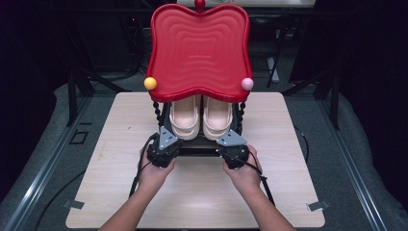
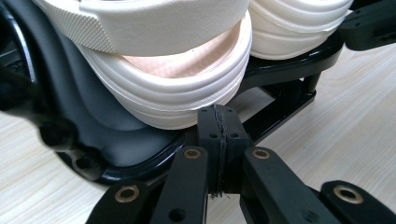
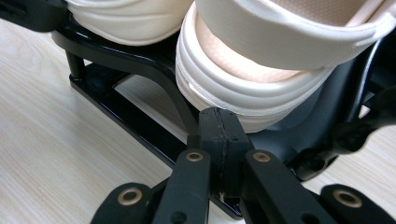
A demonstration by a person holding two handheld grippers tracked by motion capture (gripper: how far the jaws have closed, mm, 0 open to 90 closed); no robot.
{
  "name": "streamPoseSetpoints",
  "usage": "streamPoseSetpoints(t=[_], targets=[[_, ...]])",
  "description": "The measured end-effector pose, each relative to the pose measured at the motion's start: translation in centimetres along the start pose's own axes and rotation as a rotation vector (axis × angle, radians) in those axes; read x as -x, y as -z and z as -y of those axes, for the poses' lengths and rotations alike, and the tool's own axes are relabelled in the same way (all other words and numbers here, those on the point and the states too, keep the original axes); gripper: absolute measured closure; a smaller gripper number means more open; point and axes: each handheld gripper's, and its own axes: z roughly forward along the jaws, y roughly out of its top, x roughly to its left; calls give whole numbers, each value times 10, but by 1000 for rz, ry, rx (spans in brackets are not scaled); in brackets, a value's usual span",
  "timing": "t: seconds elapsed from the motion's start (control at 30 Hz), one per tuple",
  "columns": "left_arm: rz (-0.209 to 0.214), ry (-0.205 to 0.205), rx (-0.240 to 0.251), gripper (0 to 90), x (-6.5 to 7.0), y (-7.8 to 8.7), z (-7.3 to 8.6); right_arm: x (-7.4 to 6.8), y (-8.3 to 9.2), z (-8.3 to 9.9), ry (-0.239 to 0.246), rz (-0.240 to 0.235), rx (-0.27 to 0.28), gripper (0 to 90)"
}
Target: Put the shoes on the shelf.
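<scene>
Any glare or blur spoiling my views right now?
High view: sharp, surroundings dark, soft sheen on the red tray. Left gripper view: black rack glossy, blurred at left. Right gripper view: cream shoe crisp, rack's right edge soft.

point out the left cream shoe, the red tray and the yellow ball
left cream shoe point(image 1: 185, 118), high view, on its strap
red tray point(image 1: 198, 48), high view, on its ridged middle
yellow ball point(image 1: 150, 83), high view, on its middle

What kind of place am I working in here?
Likely a recording studio or lab, not a home: a light wooden table on metal floor rails, dark curtained surroundings, and a red-topped shoe rack with cream sandals.
</scene>
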Motion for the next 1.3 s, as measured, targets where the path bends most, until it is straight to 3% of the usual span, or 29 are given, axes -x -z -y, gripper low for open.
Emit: streamPoseSetpoints(t=[0.3,0.53,1.03,1.3], targets=[[-8,11,-8,900,1,-11,1,-4,-12,-1,-15,3,-3,900],[-19,18,6,900,-2,-6,5,-2,-10,1,-18,-1,14,900],[-22,20,25,873,-14,31,28,1,22,15,-1,-17,20,862],[-24,21,41,828,-18,53,41,7,42,28,-29,-38,22,821]])
